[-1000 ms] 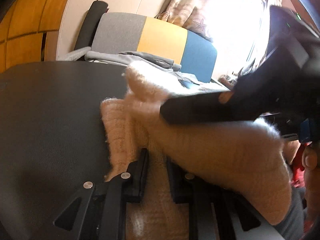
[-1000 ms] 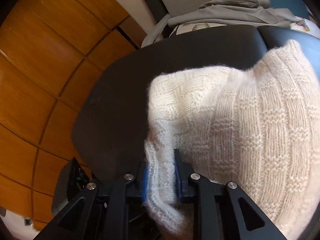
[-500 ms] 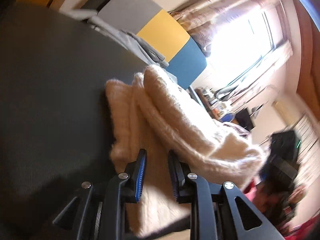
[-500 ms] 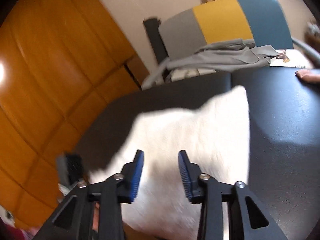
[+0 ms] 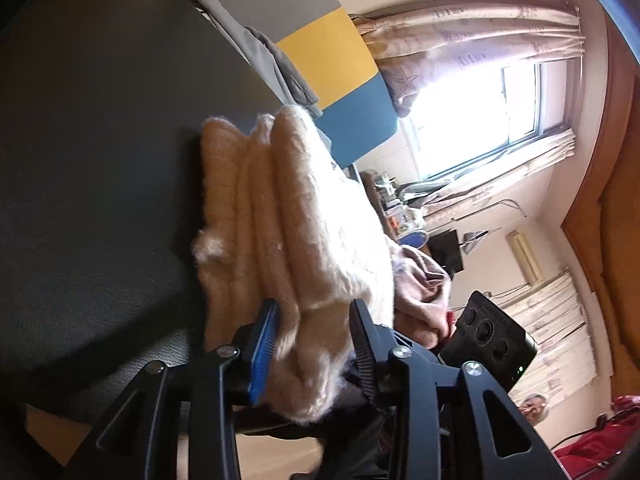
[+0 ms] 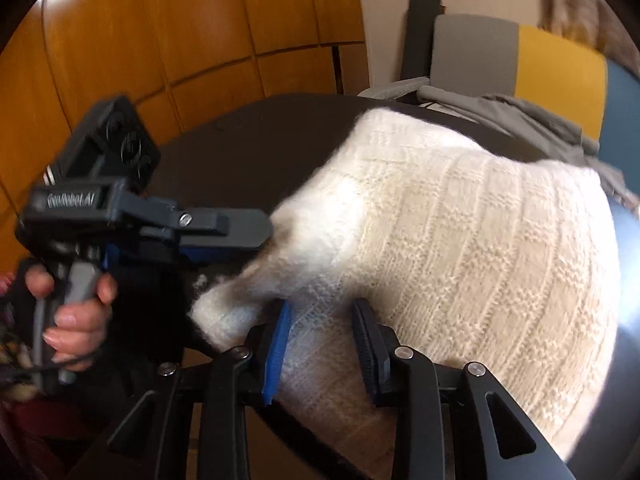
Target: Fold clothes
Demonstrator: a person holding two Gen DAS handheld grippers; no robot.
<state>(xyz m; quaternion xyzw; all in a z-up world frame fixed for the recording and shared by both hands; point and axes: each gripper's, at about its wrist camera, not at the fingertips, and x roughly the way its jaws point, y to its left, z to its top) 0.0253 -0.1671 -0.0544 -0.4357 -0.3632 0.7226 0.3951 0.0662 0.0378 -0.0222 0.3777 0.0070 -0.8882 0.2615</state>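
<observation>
While the folded cream sweater (image 6: 460,240) lies on the black table (image 5: 100,140), both left gripper (image 5: 314,344) and right gripper (image 6: 322,344) straddle its near edge unclenched, soft, light knit best pinched through all layers.

Daylight floods in from the window (image 5: 516,100), off to the right of the left tool (image 5: 316,344) — the pane is blown out to pure white, and the curtains (image 5: 472,36) beside it are washed pale. The sweater (image 5: 296,216) ahead of that tool glows warm on its lit ridges and falls into shadow on the side toward the dark bench (image 5: 92,152). In the right wrist view the knit (image 6: 472,248) is bright, nearly overexposed, and motion blur smears its near edge. Straight lines bow at both fisheye rims, with black vignetted corners.
</observation>
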